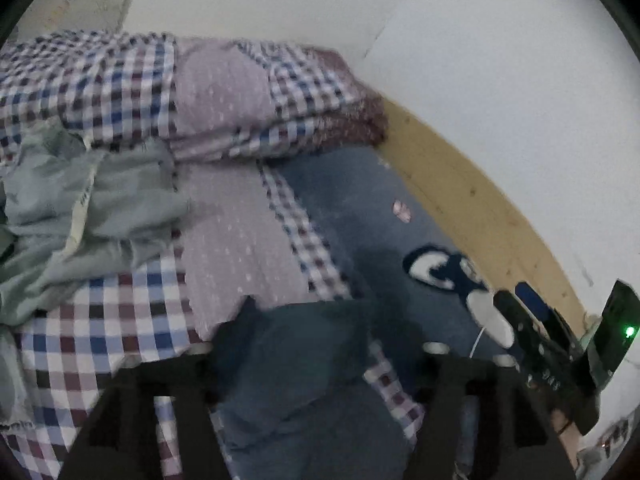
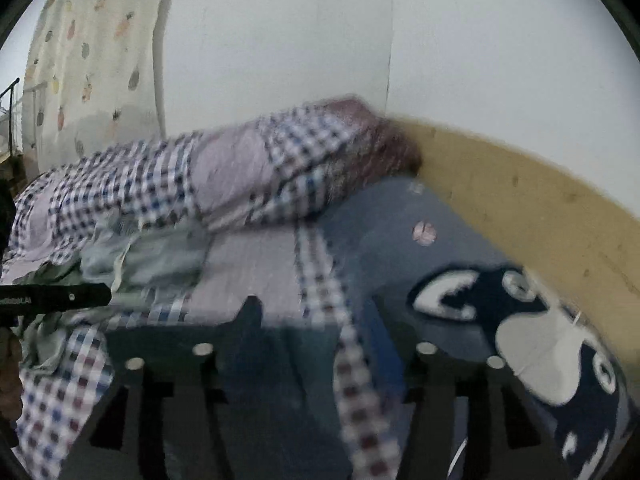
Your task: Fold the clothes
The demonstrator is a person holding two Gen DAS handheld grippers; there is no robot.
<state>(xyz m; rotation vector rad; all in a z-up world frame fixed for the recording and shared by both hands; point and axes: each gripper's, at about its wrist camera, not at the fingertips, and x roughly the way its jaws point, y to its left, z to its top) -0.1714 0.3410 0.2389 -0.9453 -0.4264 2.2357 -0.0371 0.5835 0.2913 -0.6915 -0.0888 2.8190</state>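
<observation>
Garment: dark blue-grey cloth (image 1: 304,360) spans both tools, I judge for folding.
Left tool (image 1: 316,364): fingers apart, cloth between.
Right tool (image 2: 316,364): likewise.

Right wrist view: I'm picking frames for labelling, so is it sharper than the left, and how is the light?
Right wrist view: motion-smeared, checked quilt streaked. Left wrist view: somewhat crisper, checks readable on the quilt. Both dim, fisheye-curved at the wooden bed rail.
</observation>
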